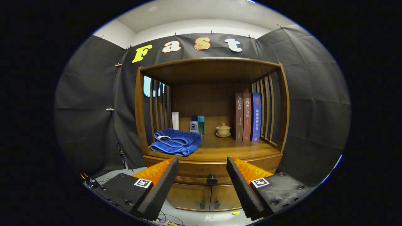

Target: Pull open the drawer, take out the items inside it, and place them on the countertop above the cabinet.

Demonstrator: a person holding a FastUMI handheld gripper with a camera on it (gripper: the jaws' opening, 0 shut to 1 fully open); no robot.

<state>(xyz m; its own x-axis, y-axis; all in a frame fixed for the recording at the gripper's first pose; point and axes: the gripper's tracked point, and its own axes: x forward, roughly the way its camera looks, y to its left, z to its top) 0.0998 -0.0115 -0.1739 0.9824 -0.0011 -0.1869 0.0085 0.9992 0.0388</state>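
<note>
- Gripper (202,169) hovering with fingers spread apart, holding nothing.
- Sitting shut just beyond them: drawer (194,171), its dark knob (212,179) between the fingertips.
- Lying on the countertop (232,149) above: blue towel (176,141).

Three books (247,116), two bottles (197,124)

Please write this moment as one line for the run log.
phase: approach | gripper: open, holding nothing | drawer: shut | drawer knob: between the fingers, beyond the tips | countertop: blue towel, bottles, cup, books
</note>
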